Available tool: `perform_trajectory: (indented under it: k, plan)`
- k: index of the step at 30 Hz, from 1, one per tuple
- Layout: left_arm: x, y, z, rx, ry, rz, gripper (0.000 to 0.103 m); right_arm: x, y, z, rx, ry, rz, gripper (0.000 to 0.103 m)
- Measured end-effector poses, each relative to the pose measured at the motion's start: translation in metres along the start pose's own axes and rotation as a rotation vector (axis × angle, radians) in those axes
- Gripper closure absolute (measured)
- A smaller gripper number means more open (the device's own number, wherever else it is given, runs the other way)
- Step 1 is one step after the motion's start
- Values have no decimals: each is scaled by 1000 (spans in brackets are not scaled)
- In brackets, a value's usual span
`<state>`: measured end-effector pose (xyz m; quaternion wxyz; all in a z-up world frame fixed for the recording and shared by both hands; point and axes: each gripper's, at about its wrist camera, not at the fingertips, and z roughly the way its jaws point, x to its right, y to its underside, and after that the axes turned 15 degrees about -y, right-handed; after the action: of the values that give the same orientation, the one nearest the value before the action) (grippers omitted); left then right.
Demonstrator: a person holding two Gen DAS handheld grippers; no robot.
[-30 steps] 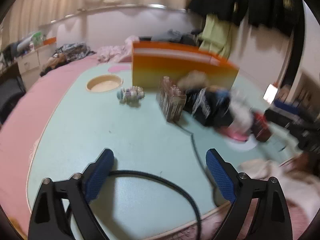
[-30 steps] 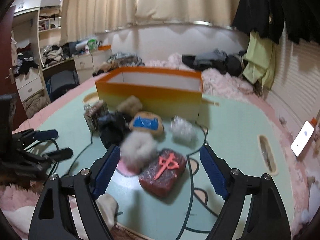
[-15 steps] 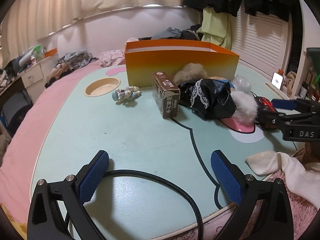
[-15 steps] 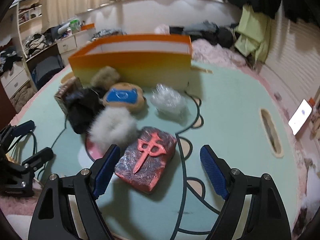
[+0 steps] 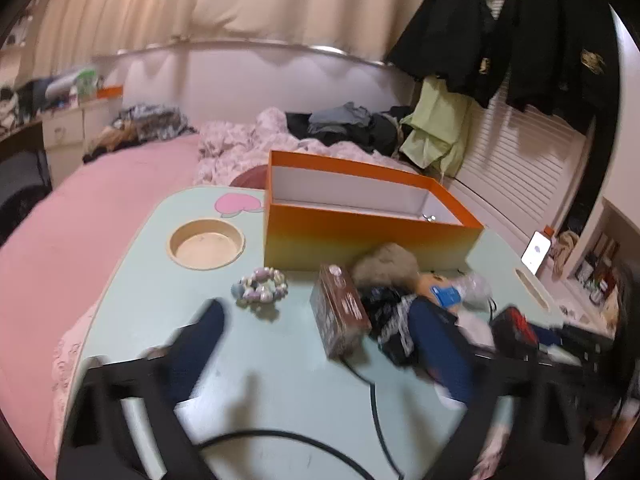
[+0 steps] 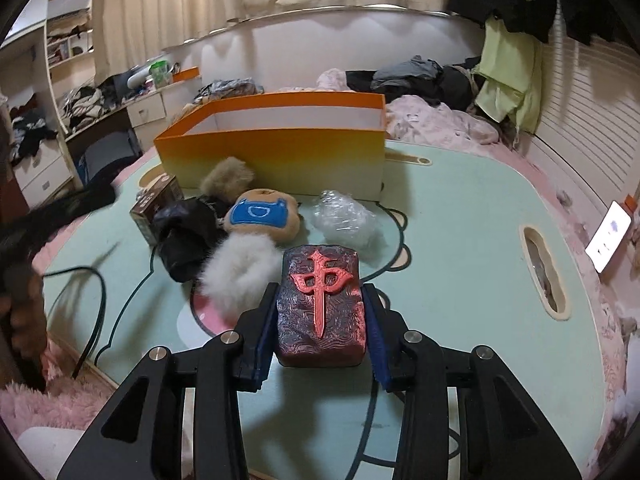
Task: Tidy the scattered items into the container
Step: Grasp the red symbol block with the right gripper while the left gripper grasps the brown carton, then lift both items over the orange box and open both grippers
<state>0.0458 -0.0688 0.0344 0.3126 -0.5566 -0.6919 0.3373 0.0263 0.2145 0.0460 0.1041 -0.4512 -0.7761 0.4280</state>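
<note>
Table [image 6: 460,220] | right-wrist-only: right gripper [image 6: 320,320] clamps mahjong block [image 6: 320,304]

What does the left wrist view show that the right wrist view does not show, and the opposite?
Only the left wrist view shows the bead bracelet, the round recess in the table, and the open left gripper. Only the right wrist view shows the right gripper shut on the red mahjong-tile block, whose top face is plain only here. Both show the orange box, the brown carton, the blue-patched plush and the black cloth.
</note>
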Motion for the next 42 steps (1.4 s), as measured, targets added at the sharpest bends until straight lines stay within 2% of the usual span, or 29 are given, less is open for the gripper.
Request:
perform_trajectory:
  k: [3,7,9,10,11,13,16,20,28,32,37,40,42]
  plan:
    - [3,-2,11,-25,32,-17,34,1,0,1,-3,-7,4,62]
    - [12,4,17,-30,37,22,35,7,1,1,-5,-17,35,62]
    - [17,7,22,-46,21,49,56,9,1,1,-6,-22,45,62]
    - [18,9,28,-75,21,54,83,10,1,1,-4,-24,49,62]
    - [16,10,32,-94,28,46,85,10,1,1,-1,-25,50,62]
    - [10,11,29,-92,45,23,85,10,1,-2,16,-24,47,62]
    - [2,9,10,-40,79,-12,85,7,0,-9,49,-20,34,62]
    - [0,3,-5,-12,94,-19,85,2,-4,-9,60,-17,7,62]
    - [10,-14,-18,27,110,18,85,-4,-23,-14,114,-1,-49,62]
    - [15,-37,-22,66,117,27,85,-4,-57,-17,159,-45,-55,62]
    - [31,-91,-23,108,120,69,85,-9,-121,-12,209,-22,-127,62]
    - [40,-114,-13,134,77,89,85,-7,-155,-6,239,-38,-111,62]
    - [45,-122,1,121,71,111,85,-4,-168,2,242,-25,-113,62]
